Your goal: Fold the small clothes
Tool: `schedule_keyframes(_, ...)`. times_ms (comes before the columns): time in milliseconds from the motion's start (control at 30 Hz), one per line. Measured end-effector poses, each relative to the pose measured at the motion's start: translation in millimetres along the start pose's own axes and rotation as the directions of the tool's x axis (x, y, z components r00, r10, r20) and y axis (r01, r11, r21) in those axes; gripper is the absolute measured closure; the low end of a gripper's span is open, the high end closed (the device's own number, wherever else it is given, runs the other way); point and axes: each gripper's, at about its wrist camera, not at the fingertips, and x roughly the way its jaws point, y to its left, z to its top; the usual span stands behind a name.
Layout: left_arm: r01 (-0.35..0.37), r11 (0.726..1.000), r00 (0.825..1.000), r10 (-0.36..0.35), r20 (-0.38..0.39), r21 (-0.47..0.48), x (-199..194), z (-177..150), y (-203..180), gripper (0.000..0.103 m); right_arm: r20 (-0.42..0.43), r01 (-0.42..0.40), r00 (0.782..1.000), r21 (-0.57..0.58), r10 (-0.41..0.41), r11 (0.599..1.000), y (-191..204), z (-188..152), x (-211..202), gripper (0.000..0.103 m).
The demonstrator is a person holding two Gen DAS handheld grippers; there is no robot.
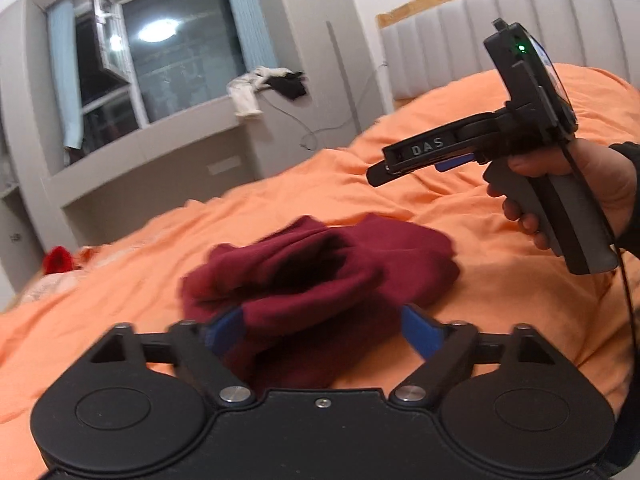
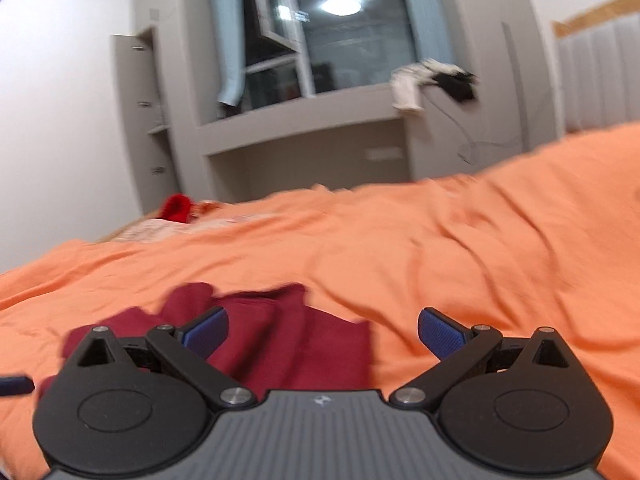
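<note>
A dark red garment (image 1: 320, 276) lies bunched on the orange bedspread (image 1: 500, 300). My left gripper (image 1: 322, 332) is open, its blue pads on either side of the garment's near edge, cloth lying between them. My right gripper (image 2: 323, 334) is open and empty, held above the bed with the garment (image 2: 280, 332) below its left finger. In the left wrist view the right gripper (image 1: 380, 172) hangs in the air to the right of the garment, held by a hand.
A padded headboard (image 1: 500, 20) stands at the far right. A window ledge with white and black clothes (image 1: 264, 88) lies beyond the bed. A bright red item (image 2: 176, 207) sits at the bed's far left edge.
</note>
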Motion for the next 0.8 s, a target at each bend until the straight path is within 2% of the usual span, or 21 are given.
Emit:
schedule_keyframes(133, -0.056, 0.997, 0.998, 0.057, 0.024, -0.045, -5.7, -15.0, 27.9, 0.01, 0.02, -0.124, 0.992, -0.073, 0.126, 0.99, 35.9, 0.3, 2.1, 0.0)
schedule_keyframes(233, -0.077, 0.987, 0.997, 0.081, 0.021, -0.139, 0.4, -31.3, 50.3, 0.011, 0.004, -0.19, 0.981, -0.149, 0.193, 0.97, 62.4, -2.1, 6.0, 0.0)
schedule_keyframes(267, -0.085, 0.982, 0.996, 0.086, -0.002, -0.166, 3.9, -35.7, 56.3, 0.011, -0.002, -0.201, 0.979, -0.175, 0.204, 0.964, 70.8, -3.3, 7.6, 0.0)
schedule_keyframes(333, -0.114, 0.977, 0.993, 0.107, -0.047, -0.181, 7.5, -39.6, 61.6, 0.012, -0.02, -0.214, 0.976, -0.23, 0.215, 0.949, 87.7, -6.2, 12.3, 0.0)
schedule_keyframes(467, -0.143, 0.976, 0.989, 0.134, -0.069, -0.163, 7.3, -43.1, 63.9, 0.011, -0.083, -0.223, 0.975, -0.339, 0.207, 0.914, 120.7, -14.0, 29.3, 0.0)
schedule_keyframes(567, -0.137, 0.977, 0.989, 0.126, -0.074, -0.161, 6.3, -43.6, 63.2, 0.011, -0.103, -0.17, 0.985, -0.405, 0.14, 0.898, 135.1, -20.7, 40.1, 0.001)
schedule_keyframes(633, -0.136, 0.979, 0.989, 0.126, -0.071, -0.151, 5.5, -43.8, 61.8, 0.011, -0.096, -0.165, 0.986, -0.391, 0.139, 0.905, 132.7, -23.2, 38.2, 0.012)
schedule_keyframes(667, -0.136, 0.98, 0.989, 0.127, -0.071, -0.149, 5.9, -44.2, 61.1, 0.011, -0.095, -0.173, 0.984, -0.365, 0.149, 0.915, 128.6, -22.5, 35.9, 0.022)
schedule_keyframes(733, -0.137, 0.979, 0.989, 0.127, -0.07, -0.148, 6.7, -44.6, 60.2, 0.011, -0.08, -0.163, 0.986, -0.309, 0.145, 0.937, 116.1, -19.1, 29.8, 0.031)
schedule_keyframes(800, -0.139, 0.979, 0.989, 0.13, -0.069, -0.147, 7.0, -44.8, 59.6, 0.011, -0.057, -0.138, 0.99, -0.26, 0.128, 0.956, 99.4, -15.4, 21.7, 0.033)
